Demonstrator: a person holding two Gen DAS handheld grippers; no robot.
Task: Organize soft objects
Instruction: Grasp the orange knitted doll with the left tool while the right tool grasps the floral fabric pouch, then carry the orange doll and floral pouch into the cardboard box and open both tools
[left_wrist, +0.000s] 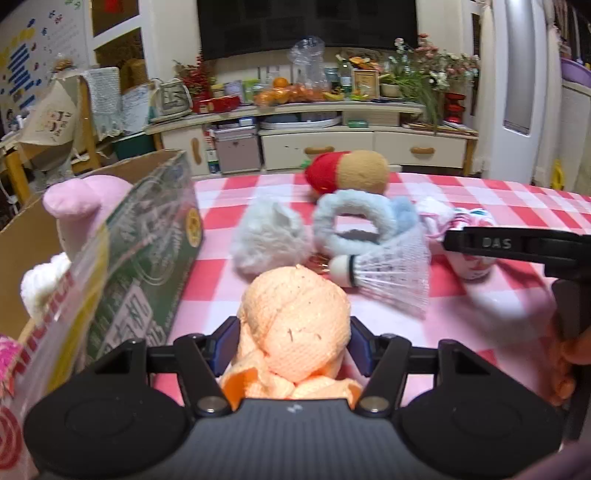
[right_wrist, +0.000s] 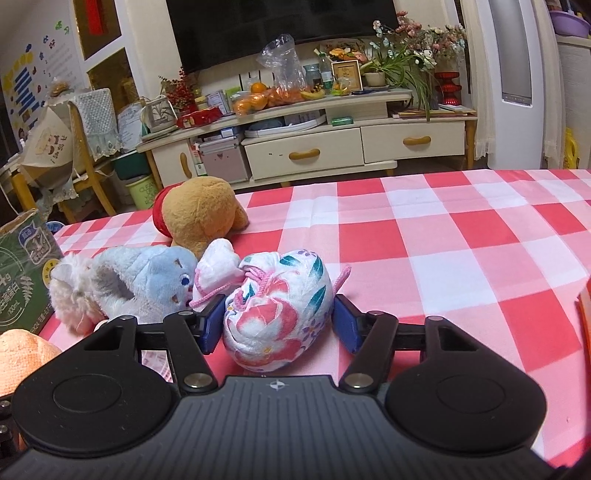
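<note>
From my left gripper (left_wrist: 293, 345), going left to right: a cardboard box (left_wrist: 147, 236) stands just off its left side, with a pink plush (left_wrist: 79, 206) showing over the rim. Between the blue pads sits a peach knitted bundle (left_wrist: 293, 321), twisted like a knot. Both pads touch its flanks, so I judge the left tool gripping it, though whether the bundle is off the cloth I cannot tell. It looks light and very squashy; the thick middle where the pads sit is the sensible hold, since loose folds lower down could slip.

Ahead of that tool lie a white fluffy toy (left_wrist: 269, 242), a pale blue plush ring (left_wrist: 360, 221) and a shuttlecock (left_wrist: 388, 275), the last stiffer and fragile.

My right gripper (right_wrist: 279, 321) straddles a floral drawstring pouch (right_wrist: 280, 314) resting on the checked tablecloth (right_wrist: 443, 258). The left pad touches the pouch; the right pad stands just clear, so I read these jaws as open around it. The pouch looks stuffed, soft and light; I would take its rounded body, not the pink cord. A brown plush (right_wrist: 201, 225) lies further ahead to the left.
</note>
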